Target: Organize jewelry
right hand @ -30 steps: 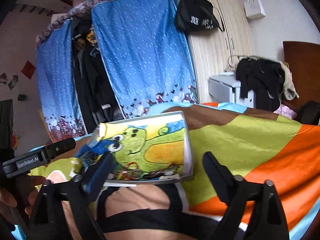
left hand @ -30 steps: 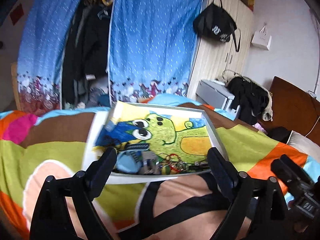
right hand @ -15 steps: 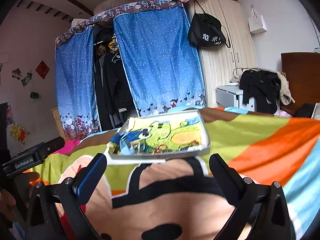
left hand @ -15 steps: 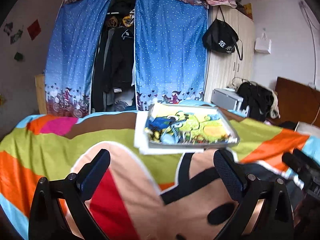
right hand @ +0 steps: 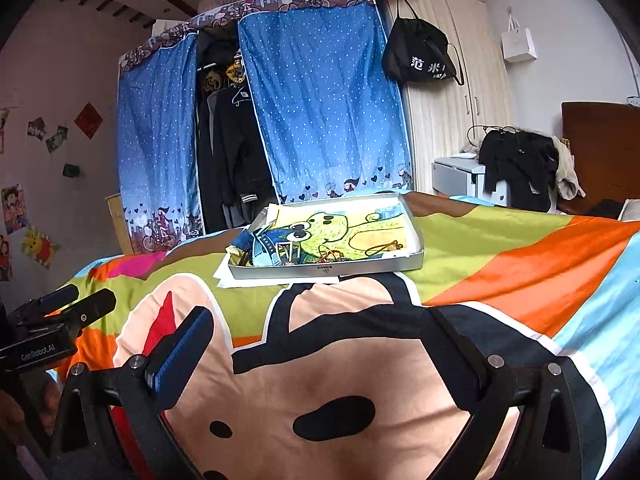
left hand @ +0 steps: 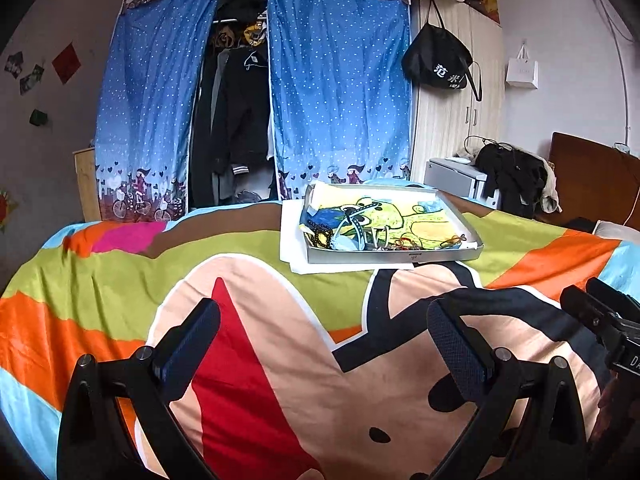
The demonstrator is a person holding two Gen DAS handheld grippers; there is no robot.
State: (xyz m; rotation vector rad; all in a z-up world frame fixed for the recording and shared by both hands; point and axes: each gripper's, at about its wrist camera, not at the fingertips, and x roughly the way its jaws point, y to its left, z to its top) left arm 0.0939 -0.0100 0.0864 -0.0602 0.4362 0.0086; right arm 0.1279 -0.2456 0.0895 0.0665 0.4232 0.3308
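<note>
We note the left gripper [left hand: 320, 344] low in frame, its two fingers spread wide apart with nothing between them, above a cartoon-print bedspread [left hand: 256, 380]. Well ahead on the bed lies a shallow grey tray [left hand: 400, 257] lined with a green cartoon drawing; tangled jewelry [left hand: 376, 238] sits along its near edge. White paper [left hand: 292, 240] lies under the tray. The right gripper [left hand: 600, 316] shows at the right edge. Blue dotted curtains [left hand: 340, 92] hang behind.
</note>
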